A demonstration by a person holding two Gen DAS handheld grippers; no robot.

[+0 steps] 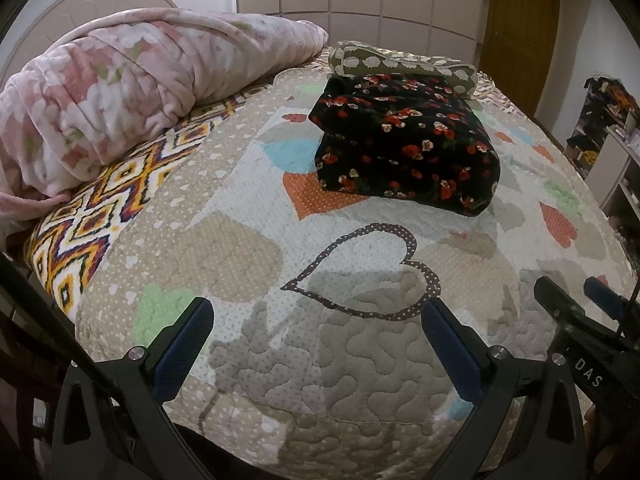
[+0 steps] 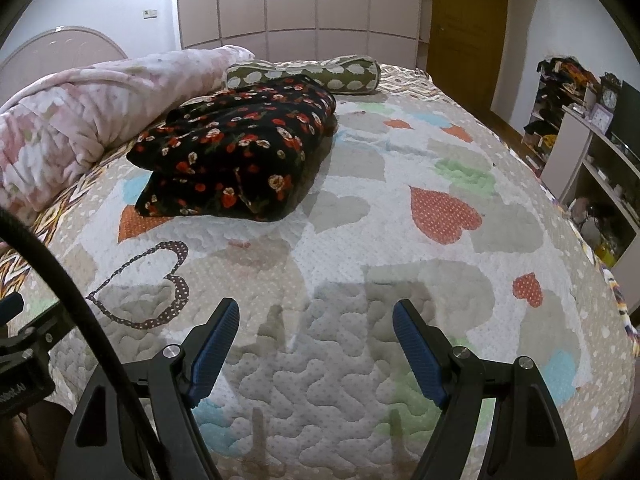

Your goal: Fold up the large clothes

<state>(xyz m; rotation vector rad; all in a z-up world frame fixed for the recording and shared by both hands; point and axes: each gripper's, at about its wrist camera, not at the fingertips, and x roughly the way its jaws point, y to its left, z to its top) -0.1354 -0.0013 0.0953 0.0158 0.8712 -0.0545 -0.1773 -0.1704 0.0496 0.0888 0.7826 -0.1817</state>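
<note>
A black garment with red and white flowers (image 1: 404, 140) lies folded in a thick bundle on the heart-patterned quilt (image 1: 248, 248), towards the far side of the bed. In the right wrist view the same garment (image 2: 236, 152) sits up and left of centre. My left gripper (image 1: 316, 312) hangs open over bare quilt near the front edge, well short of the garment, nothing between its blue pads. My right gripper (image 2: 316, 312) is open too, over the quilt (image 2: 400, 184), empty. The right gripper also shows at the lower right edge (image 1: 576, 304) of the left wrist view.
A rolled pink floral blanket (image 1: 120, 92) lies along the left by the headboard. An olive bolster with white spots (image 2: 312, 72) rests behind the garment. Wardrobe doors (image 2: 280, 0) and a wooden door stand behind. Shelving with clutter and a clock (image 2: 588, 128) lines the right wall.
</note>
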